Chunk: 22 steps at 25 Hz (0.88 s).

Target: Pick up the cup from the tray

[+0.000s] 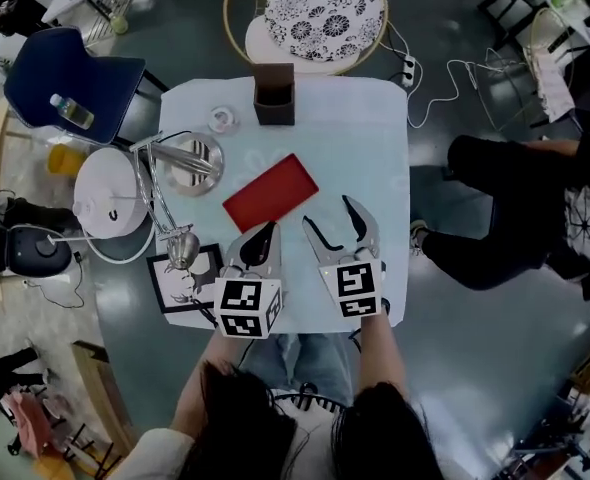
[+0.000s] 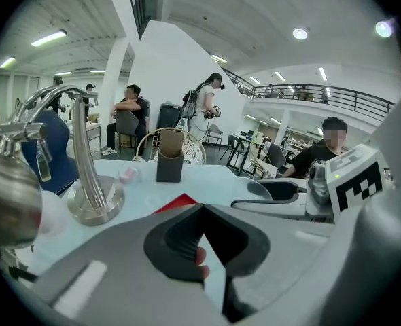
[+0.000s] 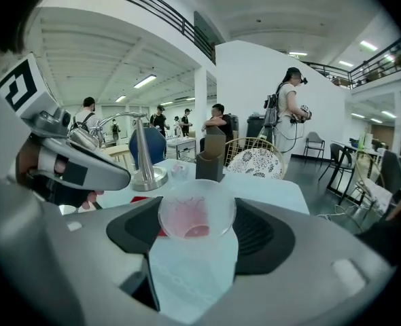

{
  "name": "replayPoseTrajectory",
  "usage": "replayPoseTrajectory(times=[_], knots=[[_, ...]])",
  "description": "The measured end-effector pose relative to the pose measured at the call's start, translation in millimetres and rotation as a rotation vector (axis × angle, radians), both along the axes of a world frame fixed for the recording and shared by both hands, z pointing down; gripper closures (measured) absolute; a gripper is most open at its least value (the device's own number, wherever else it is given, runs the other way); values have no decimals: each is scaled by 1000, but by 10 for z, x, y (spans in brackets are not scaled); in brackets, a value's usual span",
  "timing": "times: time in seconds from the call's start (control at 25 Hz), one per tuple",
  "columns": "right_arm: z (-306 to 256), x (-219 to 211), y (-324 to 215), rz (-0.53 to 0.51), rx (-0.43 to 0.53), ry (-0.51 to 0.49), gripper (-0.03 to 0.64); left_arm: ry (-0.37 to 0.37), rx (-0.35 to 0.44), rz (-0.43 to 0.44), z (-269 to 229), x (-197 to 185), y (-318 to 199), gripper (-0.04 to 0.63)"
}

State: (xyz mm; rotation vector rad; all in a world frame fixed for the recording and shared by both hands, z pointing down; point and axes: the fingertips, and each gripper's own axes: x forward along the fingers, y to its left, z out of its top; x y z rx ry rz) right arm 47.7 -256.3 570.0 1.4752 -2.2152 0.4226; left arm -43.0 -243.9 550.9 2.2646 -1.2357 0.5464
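A small translucent cup point(image 3: 196, 214) with a pink tint inside sits between the black pads of my right gripper point(image 3: 198, 240), which is shut on it above the pale blue table. In the head view the right gripper point(image 1: 330, 218) hovers just right of the flat red tray point(image 1: 270, 191); the cup itself is hard to make out there. Beside it on the left, my left gripper point(image 1: 264, 232) holds its jaws together with nothing in them. The left gripper view shows those jaws point(image 2: 202, 217) meeting, with the red tray point(image 2: 181, 202) beyond.
A second small clear cup point(image 1: 222, 120) stands at the back left, next to a brown holder point(image 1: 274, 95). A silver lamp base point(image 1: 193, 163) and a white round stool point(image 1: 110, 193) are at the left. A person point(image 1: 520, 203) sits right of the table.
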Motion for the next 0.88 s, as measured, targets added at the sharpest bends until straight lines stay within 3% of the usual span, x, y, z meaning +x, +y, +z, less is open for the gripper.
replayPoseTrajectory(times=[0.52,0.88], knots=[[326,650,355,110,-41,3,279,13,4,61,35,541,119,595],[621,665,364,124,-50,-9,281,-14,24,34,88,497,121,595]])
